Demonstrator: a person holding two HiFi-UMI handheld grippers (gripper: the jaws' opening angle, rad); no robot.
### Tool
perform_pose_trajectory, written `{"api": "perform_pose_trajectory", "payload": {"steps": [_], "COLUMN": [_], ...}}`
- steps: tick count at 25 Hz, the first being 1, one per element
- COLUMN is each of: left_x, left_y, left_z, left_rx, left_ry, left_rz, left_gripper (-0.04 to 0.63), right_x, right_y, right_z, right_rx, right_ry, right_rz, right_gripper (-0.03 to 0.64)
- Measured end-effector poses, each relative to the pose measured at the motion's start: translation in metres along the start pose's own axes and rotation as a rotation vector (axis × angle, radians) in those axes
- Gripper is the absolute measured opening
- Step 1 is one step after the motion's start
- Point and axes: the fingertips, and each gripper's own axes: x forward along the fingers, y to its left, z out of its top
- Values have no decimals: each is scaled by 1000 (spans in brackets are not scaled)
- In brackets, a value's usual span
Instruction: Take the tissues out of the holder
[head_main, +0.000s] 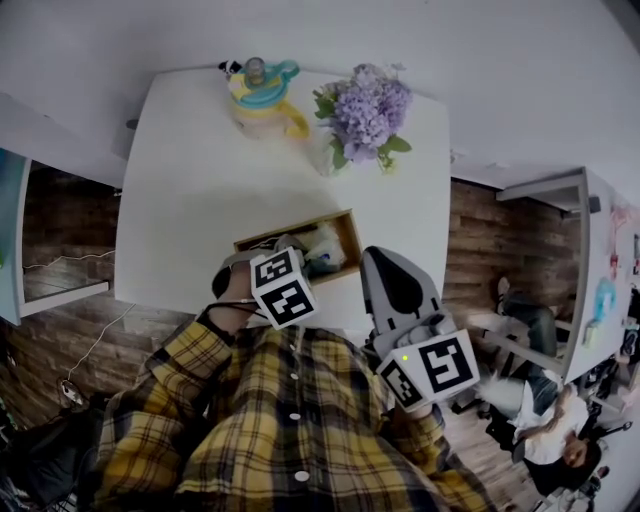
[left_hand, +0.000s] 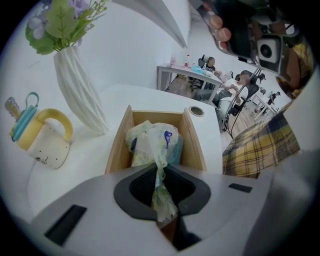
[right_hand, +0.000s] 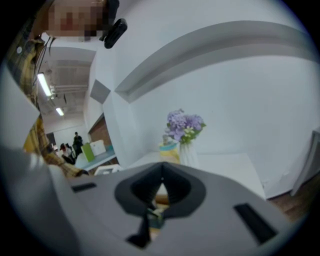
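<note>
Left claw (left_hand: 161, 192) pinches the wrapper tail of the tissues (left_hand: 152, 142) in the holder (left_hand: 119, 145). Likely light, limp, tearable; I'd grip lower. The right claw (right_hand: 161, 185) is closed, empty.

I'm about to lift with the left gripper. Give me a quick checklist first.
1. Grip: left gripper shut on the wrapper of the tissue pack: ok.
2. Pack out of the wooden holder: not ok, it sits inside.
3. The vase apart from the holder: ok.
4. Holder steadied by the right gripper: cannot tell; jaws together, near its corner.
5. Bite depth: cannot tell; only a thin twist of wrapper is pinched.
</note>
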Motion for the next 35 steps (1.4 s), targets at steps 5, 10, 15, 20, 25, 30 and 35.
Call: {"api": "perform_pose_trajectory", "payload": {"steps": [5,10,15,20,25,30,35], "left_x": [-28,-67,-121,-189,-243,-280,-301], "left_y": [7,9,22,44,54,48,42], "left_z": [11,22,31,40,46,55,60], "left_rx": [-16,-67,-181,-291,-287,-323,-454], "left_ry": [-78,-192,-382,-613,-774,-916,-1050], "left_rz": [56,106,183,290,449,500,443], "left_gripper": [44,44,44,44,44,44,44], "right_x": [0,1,5,14,23,29,29], "right_y": [0,1,4,11,19,27,34], "right_z": [6,11,17,24,34,45,55], "right_rx": [-12,-25,-36,-50,-70,-91,-105], "right_ry": [-12,-19,-28,-36,-50,-68,-85], "right_rz": [-1,4,20,49,83,111,126], "right_gripper": [11,11,11,11,11,11,11]}}
